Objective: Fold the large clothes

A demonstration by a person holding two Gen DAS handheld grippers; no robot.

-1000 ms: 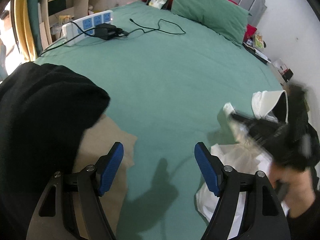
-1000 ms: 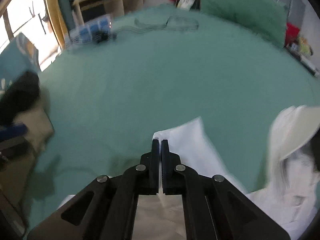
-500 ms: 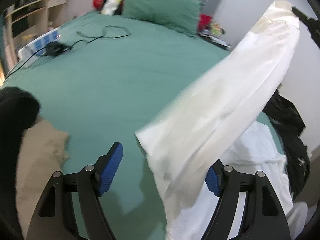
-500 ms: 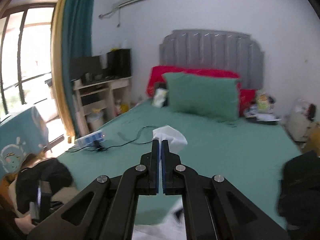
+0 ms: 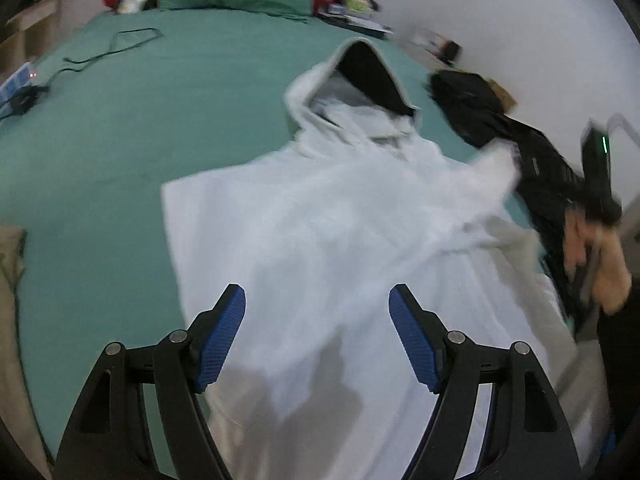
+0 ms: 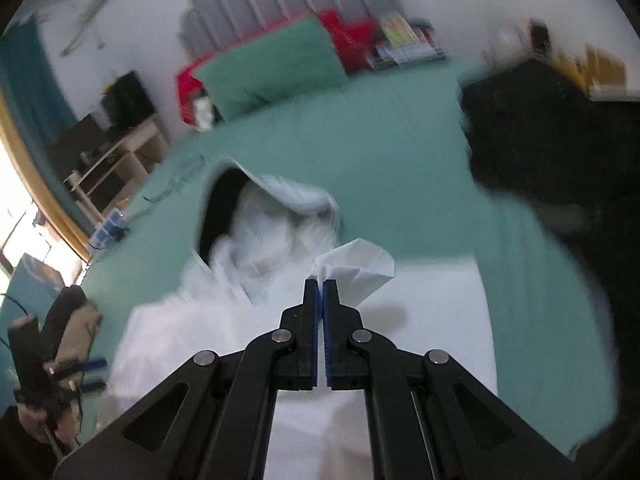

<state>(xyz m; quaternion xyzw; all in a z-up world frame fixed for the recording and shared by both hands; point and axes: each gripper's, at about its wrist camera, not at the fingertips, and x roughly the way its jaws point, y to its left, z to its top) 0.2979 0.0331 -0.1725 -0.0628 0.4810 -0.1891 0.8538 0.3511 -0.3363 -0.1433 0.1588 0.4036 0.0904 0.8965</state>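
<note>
Two grippers in play. Half a second ago the white garment [image 5: 340, 240] hung in the air from the right gripper [image 6: 321, 280], draped across the left fingers; now it lies spread on the green bed [image 5: 120, 140], its body directly ahead of and under the left gripper [image 5: 316, 300]. A second ago that spot was bare sheet, with a black item and a beige cloth to the left.

Left fingers [image 5: 224, 336]: wide apart, nothing between them, hovering over the garment's lower part. Right fingers pressed together, pinching a bunched white corner [image 6: 356, 268] of the garment that sticks up just past the tips.

Hood [image 5: 360, 76], dark-lined, stands open at the garment's far end, beyond the left fingertips. A pile of black clothes [image 5: 500, 128] sits beyond and right of the left fingers, touching the garment's right sleeve. The person's right hand [image 5: 596, 256] shows at the far right, blurred.

Room: green pillow [image 6: 272, 68] and red cushion [image 6: 344, 32] against a grey headboard [image 6: 260, 4]; power strip [image 5: 12, 84] and black cable [image 5: 120, 40] far left of the left fingers; wooden shelving [image 6: 120, 152] by the teal curtain [image 6: 28, 80]; white wall to the right.

Open sheet is left of the garment's straight left edge. On the right it runs up to the black pile near the bed edge.
</note>
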